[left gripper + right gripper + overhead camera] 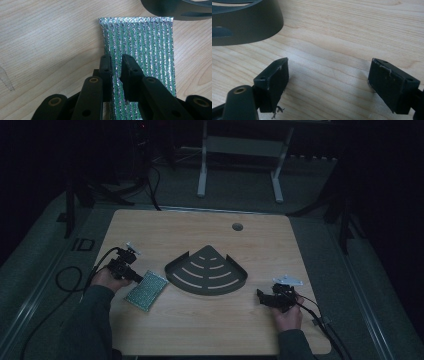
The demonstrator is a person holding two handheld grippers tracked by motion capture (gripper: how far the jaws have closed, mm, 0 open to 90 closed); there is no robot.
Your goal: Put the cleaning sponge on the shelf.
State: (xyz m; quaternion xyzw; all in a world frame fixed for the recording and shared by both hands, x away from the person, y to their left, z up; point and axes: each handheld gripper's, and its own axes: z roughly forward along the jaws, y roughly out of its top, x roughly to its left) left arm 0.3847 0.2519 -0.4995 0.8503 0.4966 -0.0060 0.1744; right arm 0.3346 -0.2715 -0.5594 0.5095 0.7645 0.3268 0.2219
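Observation:
A green and silver glittery scouring pad (146,291) (150,45) lies flat on the wooden table, left of a dark grey fan-shaped corner tray (239,281) with curved slots. My left gripper (136,278) (117,58) sits at the pad's near left end, its jaws drawn close with a strip of the pad pinched between them. The tray's wall (162,8) shows just beyond the pad's far edge. My right gripper (261,295) (329,65) rests low over bare wood right of the tray, jaws wide apart and nothing between them. The tray's curved wall (249,27) stands at that view's upper left.
A round cable hole (237,226) sits near the table's far edge. Black cables (70,280) trail off the left side and the right front corner. A white table frame (240,150) stands on the floor beyond. The surroundings are dark.

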